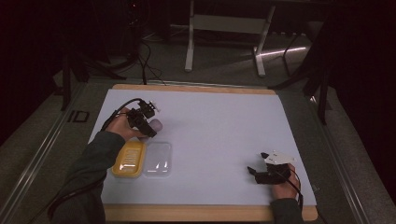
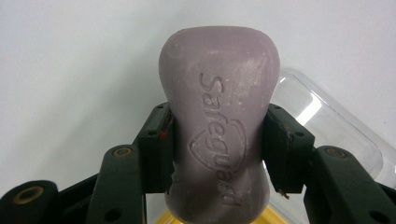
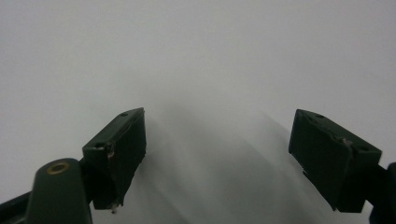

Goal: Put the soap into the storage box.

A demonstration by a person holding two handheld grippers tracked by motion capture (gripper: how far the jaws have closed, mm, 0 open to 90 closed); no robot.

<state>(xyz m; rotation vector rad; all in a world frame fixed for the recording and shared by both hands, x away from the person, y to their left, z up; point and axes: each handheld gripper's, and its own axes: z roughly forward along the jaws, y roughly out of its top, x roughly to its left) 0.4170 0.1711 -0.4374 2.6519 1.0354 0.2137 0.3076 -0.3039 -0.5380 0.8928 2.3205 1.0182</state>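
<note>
White tabletop (image 1: 224, 126); soap bar (image 2: 219, 135) clamped at waist by left gripper (image 2: 217, 149), just beyond yellow dish (image 1: 127, 159). Likely hard, slick, moderately heavy. Right gripper (image 3: 219, 154) spread apart, empty.

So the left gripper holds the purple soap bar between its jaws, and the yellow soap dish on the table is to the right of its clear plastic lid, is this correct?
Not quite. The left gripper does hold the purple soap bar between its jaws, but the high view shows the yellow soap dish to the left of the clear plastic lid, not the right.
</note>
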